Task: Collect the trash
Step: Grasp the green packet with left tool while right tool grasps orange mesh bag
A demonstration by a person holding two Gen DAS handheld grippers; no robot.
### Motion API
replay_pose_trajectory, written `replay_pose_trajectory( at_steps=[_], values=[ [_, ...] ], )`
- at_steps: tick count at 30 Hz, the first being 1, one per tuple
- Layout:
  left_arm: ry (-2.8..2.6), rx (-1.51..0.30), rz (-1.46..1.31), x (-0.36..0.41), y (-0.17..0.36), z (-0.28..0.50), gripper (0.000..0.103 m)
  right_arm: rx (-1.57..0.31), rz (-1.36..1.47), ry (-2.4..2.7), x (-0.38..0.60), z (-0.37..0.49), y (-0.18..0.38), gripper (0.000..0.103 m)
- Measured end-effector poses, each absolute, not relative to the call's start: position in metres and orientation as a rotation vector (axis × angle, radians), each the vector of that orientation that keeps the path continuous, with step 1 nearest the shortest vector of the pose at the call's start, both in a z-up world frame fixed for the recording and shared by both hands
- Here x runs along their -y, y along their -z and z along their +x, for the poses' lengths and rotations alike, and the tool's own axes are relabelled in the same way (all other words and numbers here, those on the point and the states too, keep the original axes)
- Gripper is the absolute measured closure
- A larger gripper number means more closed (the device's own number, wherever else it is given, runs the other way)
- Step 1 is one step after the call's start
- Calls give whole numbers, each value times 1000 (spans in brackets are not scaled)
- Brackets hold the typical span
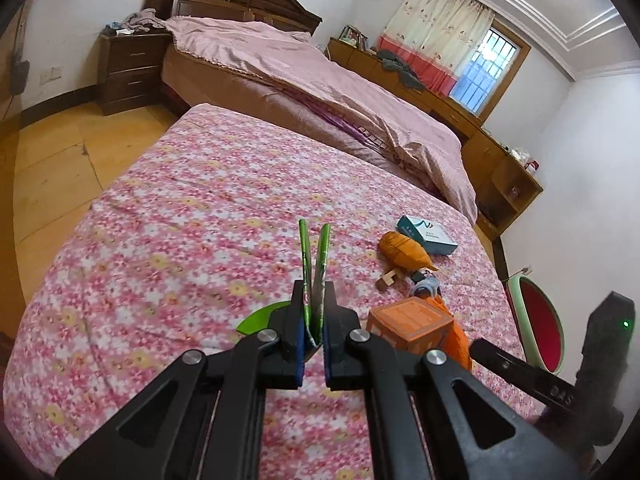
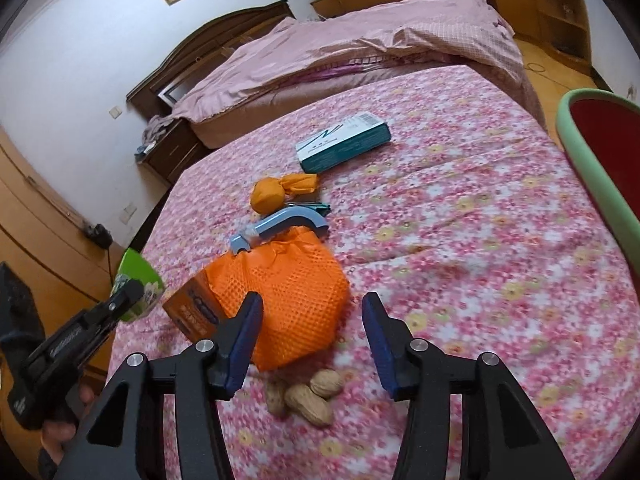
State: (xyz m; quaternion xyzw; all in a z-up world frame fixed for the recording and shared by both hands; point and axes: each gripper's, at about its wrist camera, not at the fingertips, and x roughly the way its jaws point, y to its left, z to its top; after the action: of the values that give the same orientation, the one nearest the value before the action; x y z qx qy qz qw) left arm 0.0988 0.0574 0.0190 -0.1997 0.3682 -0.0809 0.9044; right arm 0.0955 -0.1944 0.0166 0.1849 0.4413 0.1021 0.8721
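Observation:
My left gripper (image 1: 314,292) is shut on a green snack wrapper (image 1: 316,272), held above the floral cloth (image 1: 180,220); the wrapper also shows in the right wrist view (image 2: 138,280). My right gripper (image 2: 312,308) is open and empty, low over the cloth. Just ahead of it lie an orange mesh bag (image 2: 296,292), an orange carton (image 2: 192,304) and three peanuts (image 2: 308,396) between the fingers. Farther off lie a blue plastic handle (image 2: 280,224), an orange wrapper ball (image 2: 276,192) and a teal-and-white box (image 2: 344,142).
A red bin with a pale green rim (image 2: 600,168) stands at the table's right edge; it also shows in the left wrist view (image 1: 536,324). A bed with a pink quilt (image 1: 320,80) lies beyond. A dark nightstand (image 1: 128,68) and wooden cabinets (image 1: 480,132) line the walls.

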Motion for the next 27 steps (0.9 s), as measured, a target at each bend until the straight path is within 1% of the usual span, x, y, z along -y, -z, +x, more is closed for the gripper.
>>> replay_pose_trajectory(
  at_steps=[6, 7, 8, 9, 10, 11, 12, 13, 16, 27],
  values=[
    [176, -761, -425, -61, -18, 91, 98, -943, 425, -211, 191, 101, -1, 51],
    [177, -760, -424, -61, -18, 90, 98, -936, 420, -215, 190, 100, -2, 54],
    [180, -759, -423, -61, -19, 88, 98, -938, 424, -229, 190, 99, -2, 59],
    [185, -756, -421, -60, -20, 86, 98, -942, 429, -235, 189, 99, -1, 72],
    [188, -754, -420, -60, -21, 85, 98, -943, 432, -234, 189, 98, -1, 78],
    [191, -751, -419, -59, -22, 83, 98, -940, 433, -232, 189, 96, -1, 82],
    [194, -749, -419, -59, -23, 81, 98, -930, 436, -234, 189, 93, -3, 90],
    [198, -747, -417, -58, -24, 79, 98, -921, 440, -237, 189, 90, -4, 92],
    [205, -739, -411, -56, -29, 73, 98, -872, 438, -242, 193, 77, -16, 96],
    [271, -694, -389, -37, -56, 54, 98, -710, 468, -187, 228, 35, -64, 97]
  ],
)
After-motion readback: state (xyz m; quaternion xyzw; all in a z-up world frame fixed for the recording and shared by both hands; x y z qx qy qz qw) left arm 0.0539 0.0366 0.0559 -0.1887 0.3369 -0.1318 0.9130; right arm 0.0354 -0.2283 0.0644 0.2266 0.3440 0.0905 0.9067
